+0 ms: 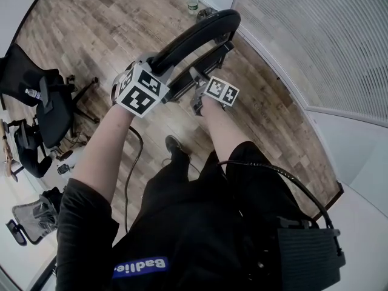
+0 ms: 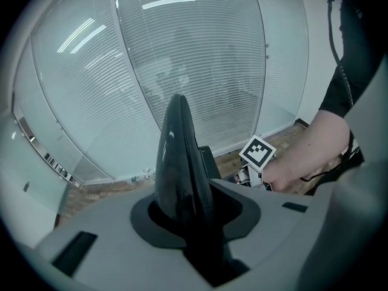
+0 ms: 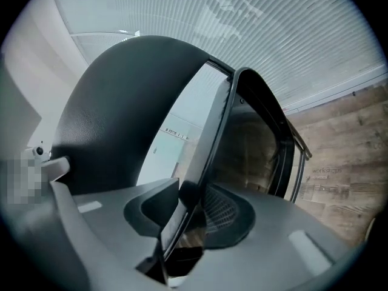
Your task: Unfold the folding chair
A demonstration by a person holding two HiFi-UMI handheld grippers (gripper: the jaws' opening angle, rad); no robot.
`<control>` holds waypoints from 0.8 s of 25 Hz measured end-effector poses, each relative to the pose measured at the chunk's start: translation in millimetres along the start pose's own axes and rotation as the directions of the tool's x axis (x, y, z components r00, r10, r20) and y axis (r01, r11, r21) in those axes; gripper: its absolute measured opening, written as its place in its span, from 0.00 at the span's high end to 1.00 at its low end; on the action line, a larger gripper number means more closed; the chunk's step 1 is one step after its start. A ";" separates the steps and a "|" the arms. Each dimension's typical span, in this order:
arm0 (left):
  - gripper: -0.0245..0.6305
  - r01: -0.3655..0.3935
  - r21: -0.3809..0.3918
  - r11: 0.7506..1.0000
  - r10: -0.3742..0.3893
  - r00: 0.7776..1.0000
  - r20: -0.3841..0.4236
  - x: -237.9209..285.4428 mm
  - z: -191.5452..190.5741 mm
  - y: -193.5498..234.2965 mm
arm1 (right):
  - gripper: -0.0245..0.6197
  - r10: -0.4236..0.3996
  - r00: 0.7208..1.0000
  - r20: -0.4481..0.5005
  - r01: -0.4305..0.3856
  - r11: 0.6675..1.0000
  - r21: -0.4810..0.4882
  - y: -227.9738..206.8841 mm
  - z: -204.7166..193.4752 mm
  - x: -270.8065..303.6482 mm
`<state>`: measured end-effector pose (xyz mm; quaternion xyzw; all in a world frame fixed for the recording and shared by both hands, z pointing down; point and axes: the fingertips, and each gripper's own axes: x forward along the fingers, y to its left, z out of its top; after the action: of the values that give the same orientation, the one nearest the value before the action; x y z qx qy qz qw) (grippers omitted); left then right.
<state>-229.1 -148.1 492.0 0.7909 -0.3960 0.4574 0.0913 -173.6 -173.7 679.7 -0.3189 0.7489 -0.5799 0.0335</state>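
Note:
The black folding chair (image 1: 200,32) stands folded on the wooden floor in front of me. In the head view my left gripper (image 1: 156,62) sits at the curved top of the backrest. In the left gripper view its jaws are shut on the backrest's thick black edge (image 2: 176,156), which rises from between them. My right gripper (image 1: 197,85) is lower and to the right, at the seat. In the right gripper view (image 3: 185,214) the thin black seat rim (image 3: 212,132) runs up from between the closed jaws, with the backrest (image 3: 115,120) arching at the left.
Black office chairs (image 1: 51,111) stand at the left. Bottles (image 1: 191,5) sit on the floor beyond the chair. A glass wall with blinds (image 1: 315,41) runs along the right. A cable (image 1: 130,162) and my shoe (image 1: 176,144) lie on the floor near me.

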 end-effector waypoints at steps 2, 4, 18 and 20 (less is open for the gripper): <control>0.82 0.002 0.000 1.000 -0.002 1.000 0.004 0.2 1.4 -3.8 | 0.79 0.001 1.000 0.001 -0.001 1.000 0.003 -2.6 -1.3 -6.7; 0.82 0.005 -0.002 1.000 -0.005 1.000 0.008 0.3 2.7 -5.6 | 0.78 0.002 1.000 -0.001 -0.002 1.000 0.005 -4.4 -2.0 -12.1; 0.82 0.025 -0.013 1.000 -0.025 1.000 0.006 0.5 4.9 -28.1 | 0.76 -0.005 1.000 0.000 0.005 0.999 0.034 -27.5 -13.3 -61.8; 0.82 0.027 -0.020 0.999 -0.026 1.000 0.003 1.0 4.1 -30.7 | 0.76 -0.008 1.000 0.001 0.008 0.999 0.038 -31.8 -15.1 -68.5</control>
<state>-204.3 -130.2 497.1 0.7957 -0.3903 0.4511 0.1049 -111.6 -129.5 690.9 -0.3214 0.7366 -0.5939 0.0377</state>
